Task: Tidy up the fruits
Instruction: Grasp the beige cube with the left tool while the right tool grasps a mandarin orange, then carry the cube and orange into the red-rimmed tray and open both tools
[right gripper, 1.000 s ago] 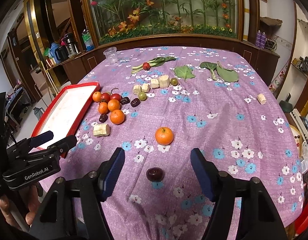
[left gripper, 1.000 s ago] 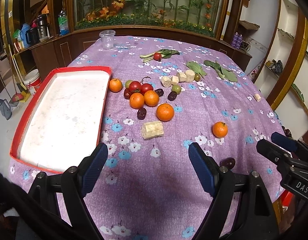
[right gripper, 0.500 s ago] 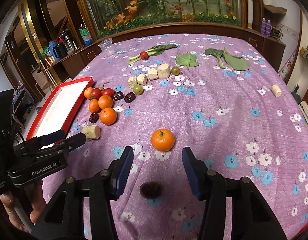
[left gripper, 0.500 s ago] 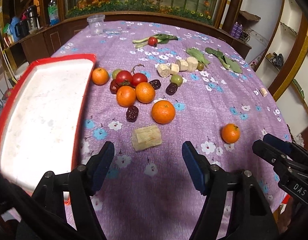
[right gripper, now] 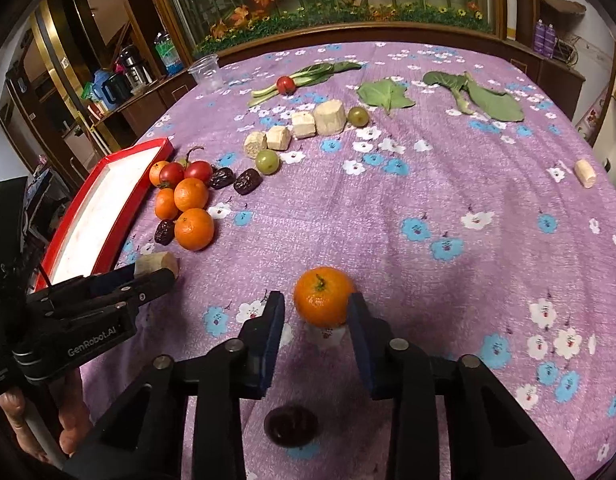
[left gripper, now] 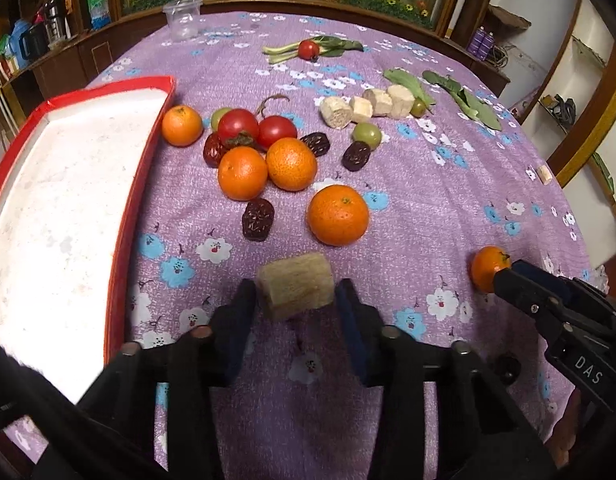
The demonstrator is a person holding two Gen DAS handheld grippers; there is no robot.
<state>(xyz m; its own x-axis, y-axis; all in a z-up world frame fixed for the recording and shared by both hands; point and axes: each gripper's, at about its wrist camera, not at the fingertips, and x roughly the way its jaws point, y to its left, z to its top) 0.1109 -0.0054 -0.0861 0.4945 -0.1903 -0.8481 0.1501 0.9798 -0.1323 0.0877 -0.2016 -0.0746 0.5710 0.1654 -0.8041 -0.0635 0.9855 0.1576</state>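
Note:
A beige cut sugarcane chunk (left gripper: pixel 296 288) lies on the purple flowered cloth between the fingers of my left gripper (left gripper: pixel 296 294), whose jaws are closing; the pads stand right at its two ends with hardly any gap. In the right wrist view the left gripper (right gripper: pixel 148 276) reaches that chunk (right gripper: pixel 158 261) beside the red tray (right gripper: pixel 120 216). A small orange (right gripper: pixel 323 296) sits between the fingers of my right gripper (right gripper: pixel 317 310), also closing: the right pad is at its skin, the left pad stands a little off. The same orange (left gripper: pixel 485 268) shows at the right gripper's tips (left gripper: pixel 507 274).
The white-floored red tray (left gripper: pixel 140 184) lies at the left. Beyond the chunk are several oranges (left gripper: pixel 337 220), tomatoes (left gripper: pixel 238 124), dark dates (left gripper: pixel 259 220), grapes and more cane pieces (left gripper: pixel 335 112). A dark date (right gripper: pixel 290 420) lies under the right gripper. Leaves and a plastic cup (left gripper: pixel 182 18) sit farther back.
Both grippers have moved forward and down and their jaws have narrowed a lot. The cane chunk now sits between the left fingers, the lone orange between the right ones.

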